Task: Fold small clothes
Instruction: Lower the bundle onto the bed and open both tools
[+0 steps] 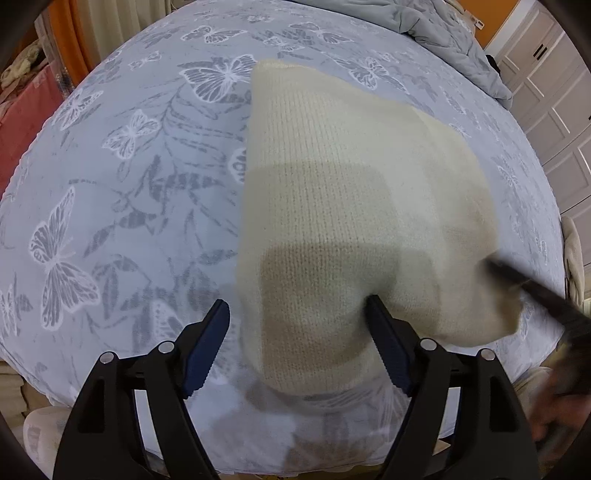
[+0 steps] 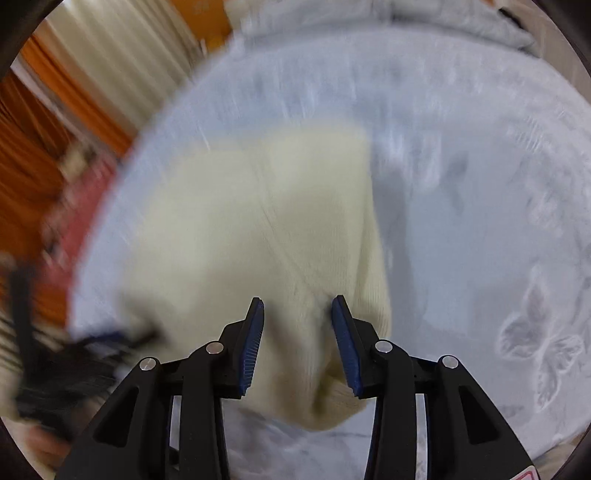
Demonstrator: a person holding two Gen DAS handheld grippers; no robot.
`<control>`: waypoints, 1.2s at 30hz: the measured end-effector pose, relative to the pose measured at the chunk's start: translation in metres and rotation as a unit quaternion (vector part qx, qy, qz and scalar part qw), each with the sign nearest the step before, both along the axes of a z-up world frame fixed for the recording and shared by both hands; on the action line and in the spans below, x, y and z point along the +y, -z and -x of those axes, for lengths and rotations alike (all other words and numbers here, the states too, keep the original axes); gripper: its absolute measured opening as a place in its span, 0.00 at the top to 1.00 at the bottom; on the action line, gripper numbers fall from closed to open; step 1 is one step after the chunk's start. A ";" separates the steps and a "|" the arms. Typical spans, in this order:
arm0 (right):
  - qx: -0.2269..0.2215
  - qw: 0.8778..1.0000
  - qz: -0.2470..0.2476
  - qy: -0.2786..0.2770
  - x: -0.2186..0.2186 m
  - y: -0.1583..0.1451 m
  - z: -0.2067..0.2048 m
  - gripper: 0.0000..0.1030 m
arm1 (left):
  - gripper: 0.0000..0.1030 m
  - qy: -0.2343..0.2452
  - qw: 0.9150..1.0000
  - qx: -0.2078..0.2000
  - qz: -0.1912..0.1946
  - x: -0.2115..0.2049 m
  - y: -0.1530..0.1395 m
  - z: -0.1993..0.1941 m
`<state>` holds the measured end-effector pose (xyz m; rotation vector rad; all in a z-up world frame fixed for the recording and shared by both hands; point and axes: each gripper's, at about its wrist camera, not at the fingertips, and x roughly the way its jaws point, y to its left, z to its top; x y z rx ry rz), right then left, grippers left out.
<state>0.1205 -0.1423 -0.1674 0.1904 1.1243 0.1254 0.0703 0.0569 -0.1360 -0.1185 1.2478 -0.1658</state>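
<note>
A cream knit garment [image 1: 354, 206] lies on the butterfly-print bed sheet [image 1: 122, 177]. My left gripper [image 1: 295, 310] points down over the garment's near left corner and is open. Its right finger [image 1: 384, 339] rests on the knit, while its left finger [image 1: 210, 343] is over bare sheet. In the blurred right wrist view my right gripper [image 2: 298, 304] has a bunched fold of the cream knit garment [image 2: 258, 221] between its blue pads, and the cloth creases at the right pad. The left wrist view shows that right gripper [image 1: 532, 291] as a dark blur at the garment's right corner.
A grey quilt [image 1: 439, 33] is heaped at the far side of the bed. White cabinet doors [image 1: 554, 96] stand to the right. Orange and cream curtains [image 2: 92, 74] and a red cloth [image 1: 22, 122] are off the bed's left edge.
</note>
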 end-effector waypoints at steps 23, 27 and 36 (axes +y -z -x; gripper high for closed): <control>0.020 0.999 -0.039 0.016 -0.011 -0.004 0.008 0.57 | 0.25 -0.008 1.000 -0.009 -0.004 0.001 -0.005 0.005; 0.009 0.998 -0.048 0.027 -0.016 -0.013 0.018 0.58 | 0.24 -0.012 1.000 -0.008 -0.004 0.009 -0.011 0.014; -0.054 0.997 -0.037 0.032 -0.021 -0.065 0.085 0.57 | 0.26 -0.031 0.999 -0.037 -0.007 0.024 -0.046 0.050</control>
